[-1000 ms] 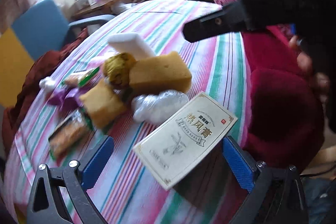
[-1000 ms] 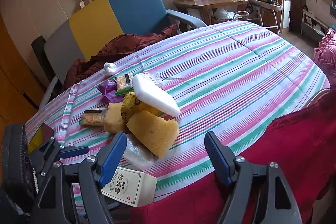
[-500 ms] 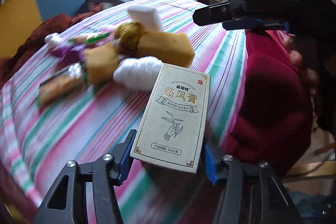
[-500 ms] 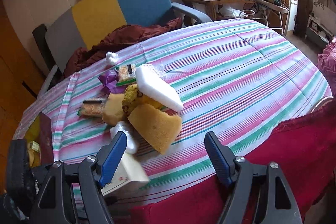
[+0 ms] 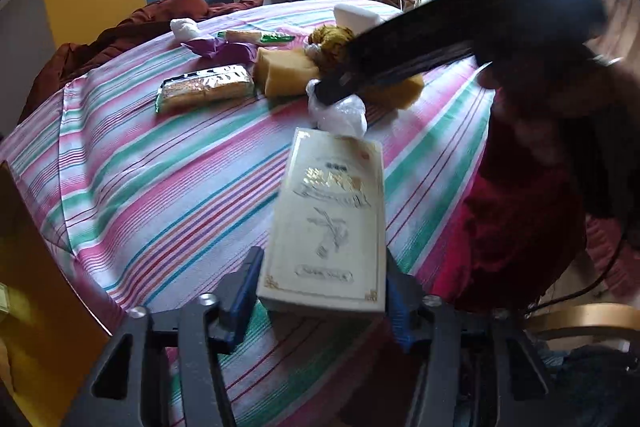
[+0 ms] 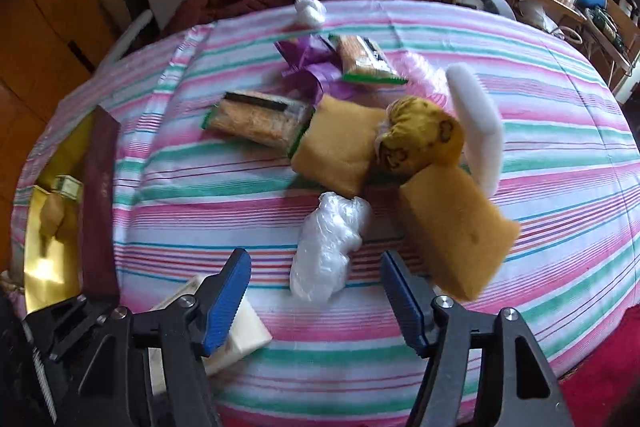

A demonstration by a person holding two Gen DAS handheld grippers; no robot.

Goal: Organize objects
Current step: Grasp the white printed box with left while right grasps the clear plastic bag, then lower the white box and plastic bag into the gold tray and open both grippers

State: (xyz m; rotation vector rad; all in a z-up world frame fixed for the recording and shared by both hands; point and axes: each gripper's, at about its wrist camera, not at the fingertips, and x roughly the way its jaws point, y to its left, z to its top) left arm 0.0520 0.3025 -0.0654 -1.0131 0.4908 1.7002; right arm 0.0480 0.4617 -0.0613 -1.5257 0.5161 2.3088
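The left hand-held gripper [image 5: 322, 301] clamps the near end of a cream carton [image 5: 330, 223], its blue pads pressed on both long sides after its jaws eased out slightly. The carton's long axis runs straight away from the gripper, far end toward a crumpled clear plastic bag [image 6: 328, 247] on the striped desk [image 6: 560, 147]. The right hand-held gripper [image 6: 316, 301], jaws half-spread after narrowing and gripping nothing, hangs over that bag, just beside a yellow sponge [image 6: 456, 235].
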